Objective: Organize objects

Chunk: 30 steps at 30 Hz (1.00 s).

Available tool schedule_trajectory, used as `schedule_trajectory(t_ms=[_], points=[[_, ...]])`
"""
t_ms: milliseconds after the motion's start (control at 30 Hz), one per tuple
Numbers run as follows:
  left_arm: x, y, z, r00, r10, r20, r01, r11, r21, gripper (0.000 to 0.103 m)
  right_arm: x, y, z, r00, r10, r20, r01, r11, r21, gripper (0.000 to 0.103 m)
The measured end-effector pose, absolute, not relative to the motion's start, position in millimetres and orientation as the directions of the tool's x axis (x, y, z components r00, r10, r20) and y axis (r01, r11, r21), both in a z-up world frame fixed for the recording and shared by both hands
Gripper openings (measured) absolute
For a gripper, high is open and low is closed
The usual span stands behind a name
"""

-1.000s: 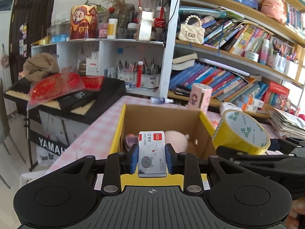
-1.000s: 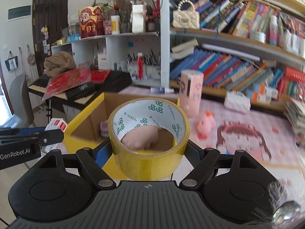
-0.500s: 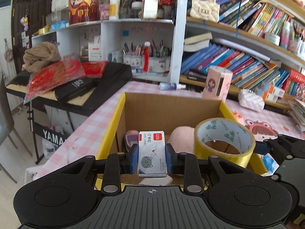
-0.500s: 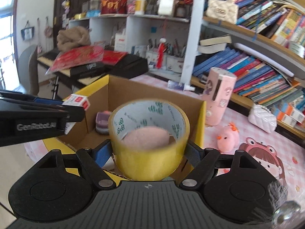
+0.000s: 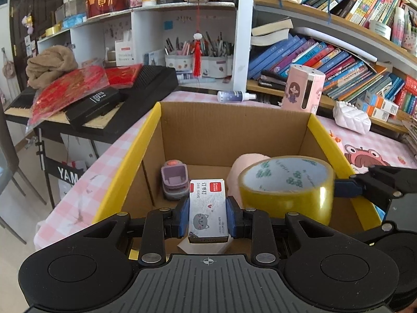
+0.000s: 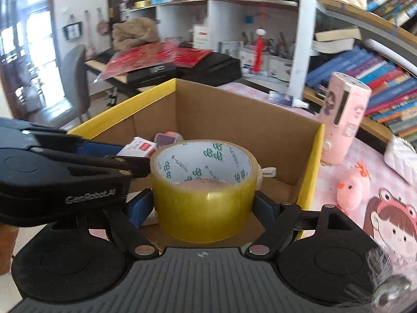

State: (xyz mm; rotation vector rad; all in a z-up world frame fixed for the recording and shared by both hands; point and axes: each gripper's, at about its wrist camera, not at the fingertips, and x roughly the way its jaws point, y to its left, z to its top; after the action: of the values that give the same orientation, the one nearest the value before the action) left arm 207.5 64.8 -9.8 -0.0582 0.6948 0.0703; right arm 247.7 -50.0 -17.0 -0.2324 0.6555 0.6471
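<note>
Left wrist view: my left gripper [image 5: 207, 215] is clamped on the staple box [image 5: 207, 210], pads pressing its two long sides, so its long axis runs straight ahead toward 12 o'clock. The carton [image 5: 125, 161] lies open directly ahead and below; the staple box hangs inside its near rim, above the floor. On that floor a purple item [image 5: 174, 182] sits at about 11 o'clock from my jaws, and a pink soft thing [image 5: 245, 163] at 1 o'clock. The tape roll [image 5: 286, 190] hangs at 2 o'clock, just beside my grip, carried in from 3 o'clock by the right gripper [image 5: 346, 186]. I judge the bare cardboard under the staple box is where it should drop, so what matters is straight down, not sideways. The gripper pitches down and forward into the carton.

Right wrist view: my right gripper [image 6: 206, 206] is clamped across the tape roll [image 6: 204, 190], jaws standing wide on its outer wall, the roll's hole facing up and ahead. The carton [image 6: 310, 167] is at 12 o'clock, and the roll hangs over its near right part with the pink soft thing showing through the hole. The left gripper [image 6: 109, 156] comes in from 9 o'clock, the staple box [image 6: 138, 147] at 10 o'clock, close beside the roll. Both hands seem equally near the floor; I'd watch the two loads don't knock as they go down
</note>
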Motion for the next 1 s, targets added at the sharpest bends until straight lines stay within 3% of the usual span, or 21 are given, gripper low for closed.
schedule_trajectory(t_ms=[600, 633, 700, 733, 767, 1000], points=[[221, 54, -16, 0.745, 0.031, -0.666, -0.073, 0.997, -0.035, 0.031, 281, -75, -14, 0.440, 0.608, -0.660, -0.805, 0.594, 0.010, 0.082], [220, 53, -15, 0.748, 0.033, -0.663, -0.072, 0.997, -0.031, 0.033, 279, -75, -13, 0.449, 0.602, -0.660, -0.801, 0.599, 0.002, 0.083], [218, 54, -12, 0.760, 0.050, -0.648, -0.085, 0.996, -0.022, 0.046, 274, -72, -13, 0.482, 0.579, -0.657, -0.786, 0.618, -0.032, 0.087], [216, 56, -10, 0.770, 0.051, -0.636, -0.091, 0.995, -0.030, 0.062, 271, -71, -12, 0.503, 0.562, -0.657, -0.775, 0.630, -0.055, 0.091], [213, 57, -7, 0.781, 0.048, -0.623, -0.094, 0.995, -0.040, 0.067, 269, -70, -11, 0.530, 0.536, -0.657, -0.754, 0.653, -0.075, 0.094], [191, 60, 17, 0.838, 0.044, -0.544, -0.094, 0.993, -0.065, 0.079, 255, -77, 0, 0.606, 0.505, -0.615, -0.668, 0.743, -0.048, 0.097]])
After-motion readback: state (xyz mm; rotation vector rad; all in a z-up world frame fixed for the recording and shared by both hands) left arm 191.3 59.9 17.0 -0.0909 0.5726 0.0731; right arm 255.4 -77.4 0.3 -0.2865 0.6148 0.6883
